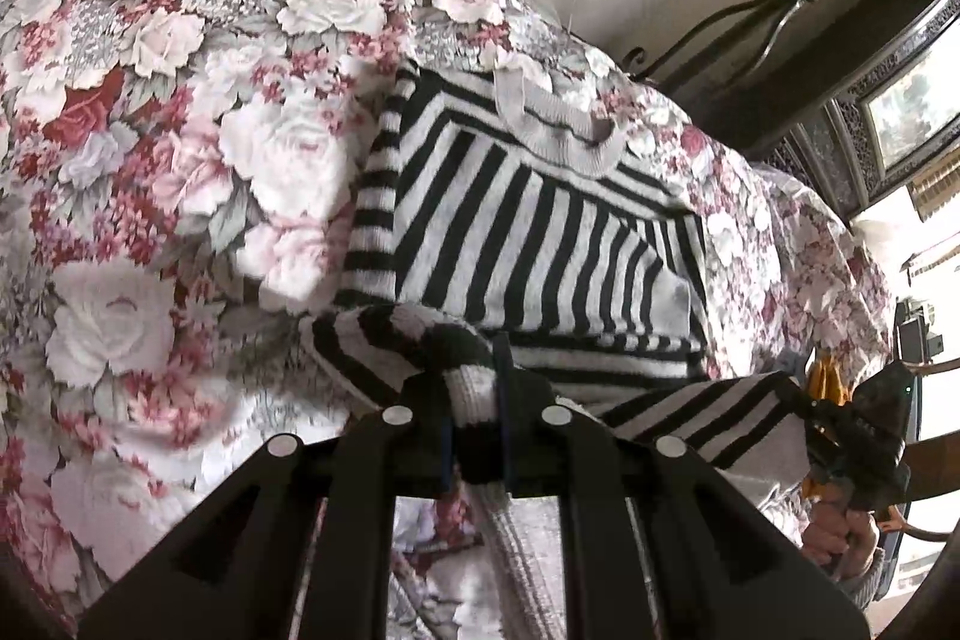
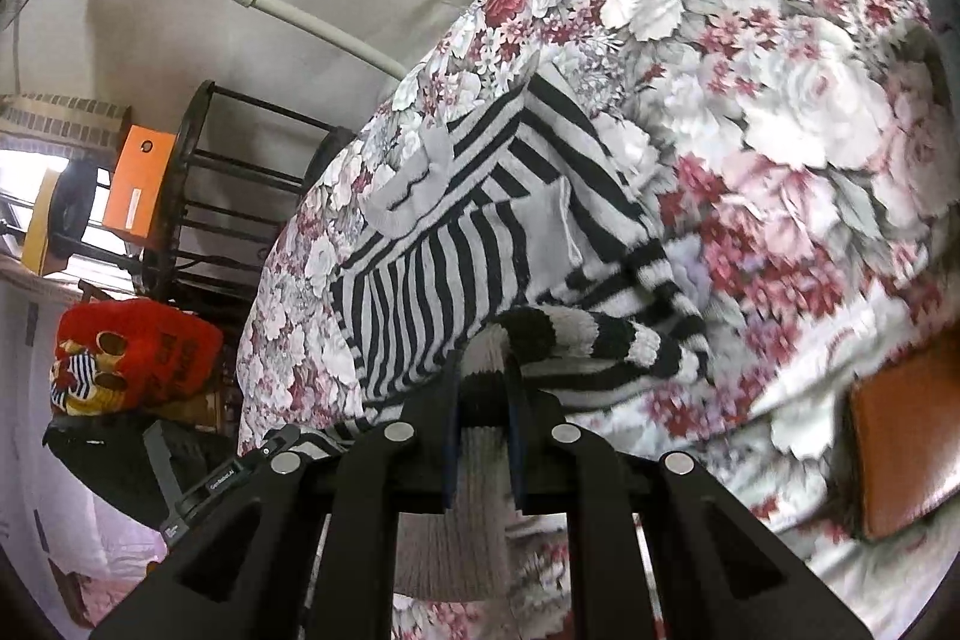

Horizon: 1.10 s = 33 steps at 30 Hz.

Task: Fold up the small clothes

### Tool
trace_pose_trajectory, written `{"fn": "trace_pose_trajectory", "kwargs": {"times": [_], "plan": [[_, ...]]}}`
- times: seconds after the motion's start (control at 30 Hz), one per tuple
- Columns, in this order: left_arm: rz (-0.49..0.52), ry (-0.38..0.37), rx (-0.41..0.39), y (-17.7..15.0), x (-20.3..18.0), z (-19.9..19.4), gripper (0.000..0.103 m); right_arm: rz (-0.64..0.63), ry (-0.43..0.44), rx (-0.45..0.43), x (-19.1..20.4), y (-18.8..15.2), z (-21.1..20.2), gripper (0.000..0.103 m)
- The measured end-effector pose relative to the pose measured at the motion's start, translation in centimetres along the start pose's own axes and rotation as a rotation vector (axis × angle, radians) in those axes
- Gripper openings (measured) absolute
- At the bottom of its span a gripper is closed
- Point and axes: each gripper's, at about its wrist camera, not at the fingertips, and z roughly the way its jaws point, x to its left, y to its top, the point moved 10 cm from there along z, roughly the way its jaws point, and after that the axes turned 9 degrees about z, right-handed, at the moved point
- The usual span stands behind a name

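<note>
Two hand-held grippers, left (image 1: 477,400) and right (image 2: 486,400), each clamp the near hem of the black-and-white striped knit jumper (image 1: 540,232); its body and grey collar (image 1: 558,130) extend ahead across the floral bedspread (image 1: 150,100).

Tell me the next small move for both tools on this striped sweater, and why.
Probably carry the lifted hem forward toward the grey collar and lay it down. Both the left tool and the right tool are shut on the bottom edge of the striped sweater, with its sleeves already folded in on the floral bedspread, so the bottom-to-top fold looks like what remains.
</note>
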Motion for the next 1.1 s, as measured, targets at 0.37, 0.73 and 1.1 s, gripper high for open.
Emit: {"fn": "trace_pose_trajectory", "kwargs": {"times": [0.37, 0.73, 1.1], "plan": [[-0.102, -0.010, -0.045, 4.9, 1.4, 1.4, 0.010, -0.021, -0.003, -0.006, 2.8, 3.8, 3.6, 0.014], [-0.166, -0.036, -0.053, 9.6, 2.2, 3.9, 0.010, 0.013, 0.011, -0.004, 4.1, 7.5, 7.3, 0.014], [-0.253, -0.064, -0.086, 12.3, 4.7, 6.6, 0.010, 0.080, 0.038, -0.010, 2.7, 12.5, 11.4, 0.014]]}}
